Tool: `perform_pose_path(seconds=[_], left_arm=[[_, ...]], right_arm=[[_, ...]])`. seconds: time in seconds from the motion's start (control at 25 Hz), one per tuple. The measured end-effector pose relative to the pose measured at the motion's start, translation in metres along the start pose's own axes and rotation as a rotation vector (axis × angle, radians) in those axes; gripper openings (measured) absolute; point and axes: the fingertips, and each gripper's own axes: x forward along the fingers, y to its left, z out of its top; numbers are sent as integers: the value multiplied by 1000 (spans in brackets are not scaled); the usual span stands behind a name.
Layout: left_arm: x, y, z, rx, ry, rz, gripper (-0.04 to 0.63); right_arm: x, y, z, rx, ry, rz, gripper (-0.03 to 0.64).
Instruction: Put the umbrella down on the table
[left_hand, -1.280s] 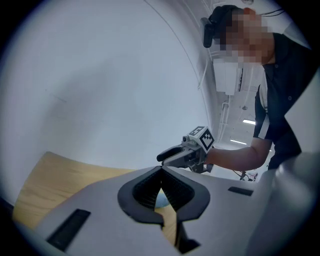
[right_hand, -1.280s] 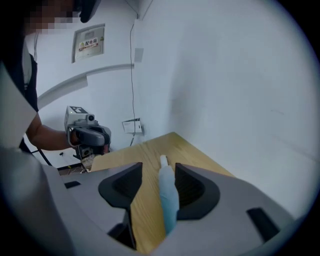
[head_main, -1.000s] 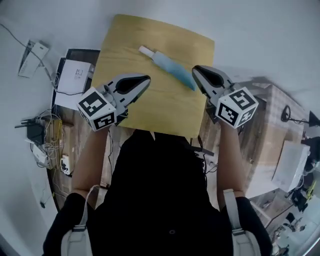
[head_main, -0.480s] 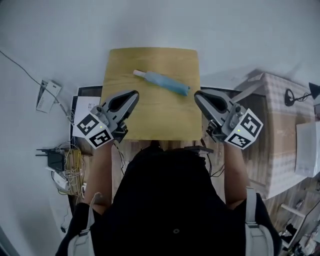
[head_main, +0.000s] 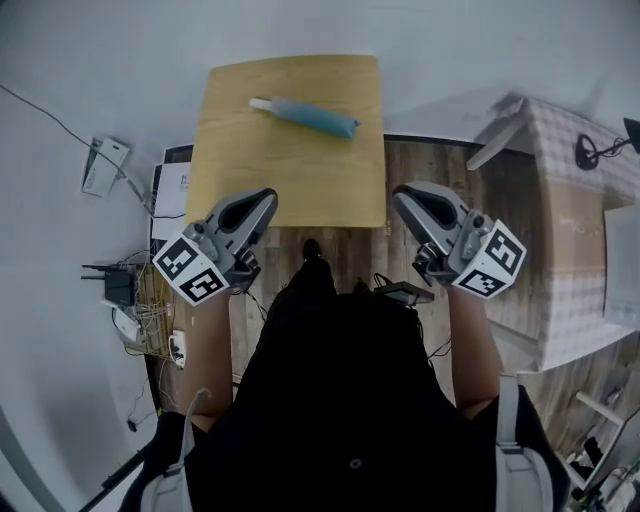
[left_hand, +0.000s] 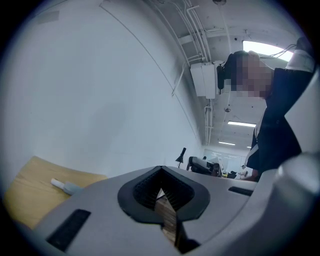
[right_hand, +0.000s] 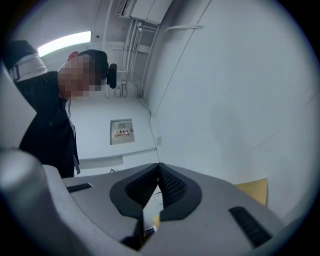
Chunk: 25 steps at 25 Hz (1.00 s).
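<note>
Well beyond left tool (head_main: 266, 198), right tool (head_main: 401, 193); umbrella (head_main: 305, 116) flat on table (head_main: 290, 180)

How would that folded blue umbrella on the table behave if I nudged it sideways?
The umbrella is a slim rounded bundle lying flat on the table, so it would probably roll a little. Its fabric likely gives softly; the white end looks rigid.

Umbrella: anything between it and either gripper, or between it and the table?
Nothing visible. The umbrella already lies on the table, near its far edge. Only bare tabletop separates it from the left gripper and right gripper, both shut, empty, off the near edge.
</note>
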Motion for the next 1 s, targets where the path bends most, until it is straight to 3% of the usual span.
perform_pose_path(seconds=[0.16, 0.4, 0.76, 1.0], left_arm=[[-5, -52, -31, -20, 38, -1, 12], [-21, -98, -56, -37, 81, 19, 12], [-53, -138, -50, 14, 76, -45, 12], [-104, -171, -57, 3, 34, -78, 12]], right_arm=[[-37, 25, -28, 68, 7, 41, 20], [-67, 53, -52, 127, 8, 75, 20], [-60, 118, -61, 85, 13, 102, 20], [-52, 174, -81, 75, 55, 93, 19]])
